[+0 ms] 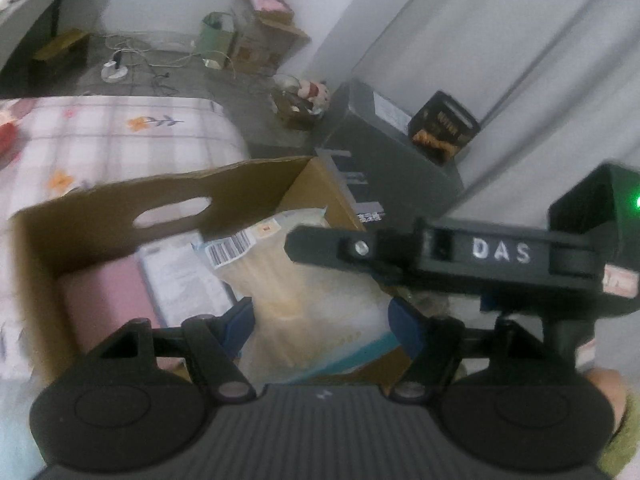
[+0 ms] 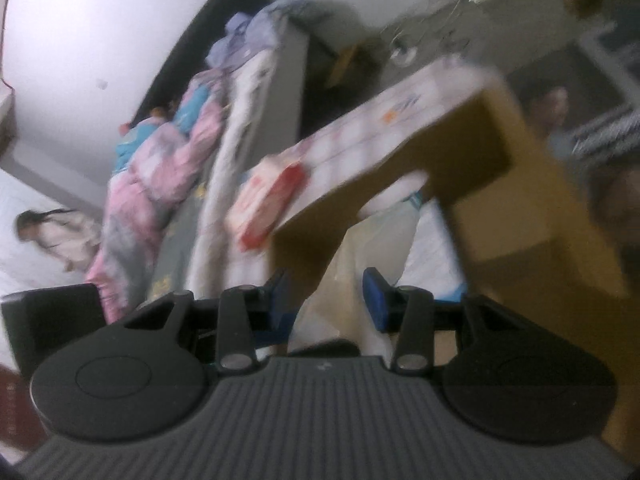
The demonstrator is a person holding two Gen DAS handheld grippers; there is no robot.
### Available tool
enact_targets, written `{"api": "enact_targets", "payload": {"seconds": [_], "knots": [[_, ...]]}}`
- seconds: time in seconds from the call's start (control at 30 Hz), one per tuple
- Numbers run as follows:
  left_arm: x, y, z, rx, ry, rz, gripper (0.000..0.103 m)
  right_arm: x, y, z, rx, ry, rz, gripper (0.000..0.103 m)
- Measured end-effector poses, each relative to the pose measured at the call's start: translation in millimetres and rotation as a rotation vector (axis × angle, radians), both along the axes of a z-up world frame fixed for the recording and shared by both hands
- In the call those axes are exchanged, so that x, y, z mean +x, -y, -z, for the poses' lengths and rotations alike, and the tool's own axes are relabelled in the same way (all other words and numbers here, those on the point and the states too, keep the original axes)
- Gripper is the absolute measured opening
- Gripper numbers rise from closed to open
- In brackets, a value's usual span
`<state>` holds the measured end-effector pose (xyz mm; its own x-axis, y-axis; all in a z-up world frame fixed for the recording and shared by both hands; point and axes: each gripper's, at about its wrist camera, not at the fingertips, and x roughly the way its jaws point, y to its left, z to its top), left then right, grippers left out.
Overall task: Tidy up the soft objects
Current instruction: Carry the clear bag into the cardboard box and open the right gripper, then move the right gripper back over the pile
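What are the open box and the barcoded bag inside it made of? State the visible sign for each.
Open box: corrugated cardboard apparently, matte brown, with a punched handle slot and a ragged rim. Barcoded bag: probably thin clear plastic film, glossy and wrinkled, with cream contents showing through.

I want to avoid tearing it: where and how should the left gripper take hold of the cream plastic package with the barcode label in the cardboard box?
Probably grip the cream package by its bulging middle, coming down from above through the open top of the cardboard box. It leans tilted against the box wall, and the left gripper, open, already straddles this soft middle.
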<state>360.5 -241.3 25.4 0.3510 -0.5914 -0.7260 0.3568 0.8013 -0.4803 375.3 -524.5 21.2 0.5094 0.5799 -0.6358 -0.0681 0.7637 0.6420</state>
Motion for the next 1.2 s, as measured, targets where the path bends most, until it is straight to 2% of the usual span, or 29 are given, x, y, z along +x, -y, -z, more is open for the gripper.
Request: {"api": "enact_targets", "payload": {"seconds": [0.07, 0.17, 0.33, 0.4, 0.57, 0.63, 0.73, 0.83, 0.93, 1.03, 1.2], "knots": [[11, 15, 15, 0.054, 0.001, -0.01, 0.08, 16, 8, 10, -0.081, 0.029, 0.013, 0.041], [22, 28, 37, 0.129, -0.032, -0.012, 0.08, 34, 17, 28, -0.204, 0.045, 0.043, 0.041], [23, 21, 39, 0.145, -0.029, -0.021, 0.08, 32, 29, 46, -0.18, 0.045, 0.057, 0.041], [21, 17, 33, 0.15, -0.018, -0.033, 0.08, 25, 30, 46, -0.179, 0.043, 0.063, 0.041], [6, -8, 5, 0.166, 0.039, -0.07, 0.08, -6, 29, 37, -0.104, 0.009, 0.064, 0.041], [-4, -25, -6, 0.183, 0.055, -0.095, 0.08, -19, 20, 37, -0.094, -0.016, 0.04, 0.041], [-20, -56, -21, 0.194, 0.088, -0.134, 0.08, -32, 2, 48, -0.142, -0.079, 0.0, 0.043], [-41, -91, -31, 0.191, 0.105, -0.177, 0.082, -32, -13, 73, -0.19, -0.174, -0.015, 0.045], [-66, -126, -38, 0.17, 0.114, -0.209, 0.085, -21, -18, 99, -0.217, -0.246, 0.017, 0.045], [-94, -161, -41, 0.163, 0.131, -0.24, 0.087, -9, -17, 112, -0.214, -0.25, 0.063, 0.045], [-136, -217, -39, 0.154, 0.173, -0.323, 0.089, 1, -16, 112, -0.199, -0.214, 0.119, 0.046]]}}
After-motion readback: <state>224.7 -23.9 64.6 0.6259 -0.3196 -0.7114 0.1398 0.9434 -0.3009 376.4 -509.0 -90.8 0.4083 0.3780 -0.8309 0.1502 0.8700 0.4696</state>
